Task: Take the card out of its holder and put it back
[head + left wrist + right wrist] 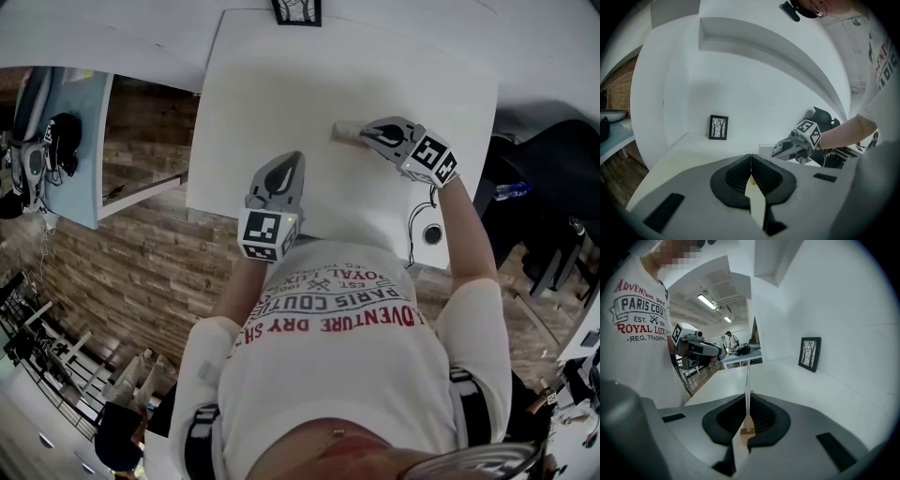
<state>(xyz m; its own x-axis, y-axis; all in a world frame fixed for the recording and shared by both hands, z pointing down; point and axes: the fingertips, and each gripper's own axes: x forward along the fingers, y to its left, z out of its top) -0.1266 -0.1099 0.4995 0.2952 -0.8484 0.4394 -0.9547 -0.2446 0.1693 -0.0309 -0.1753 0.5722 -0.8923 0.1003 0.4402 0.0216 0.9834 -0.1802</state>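
On the white table (pixel 281 84), my right gripper (pixel 361 133) is shut on the card holder (pixel 343 130) at the right of the middle. In the right gripper view the holder's small wooden base (pixel 747 431) sits between the closed jaws of the right gripper (pixel 748 397). A thin clear sheet (pixel 747 380) rises edge-on from that base. The left gripper view shows the holder (pixel 768 150) as a pale rectangle at the right gripper's (pixel 780 150) tips. My left gripper (pixel 291 161) hovers near the table's front edge, jaws together (pixel 751 157). I see nothing sticking out of it.
A small black-framed picture (pixel 297 11) stands against the wall at the table's far edge (pixel 718 127). A black cable with a round plug (pixel 431 234) hangs off the front right corner. A dark chair (pixel 553 178) stands to the right, and wooden floor lies to the left.
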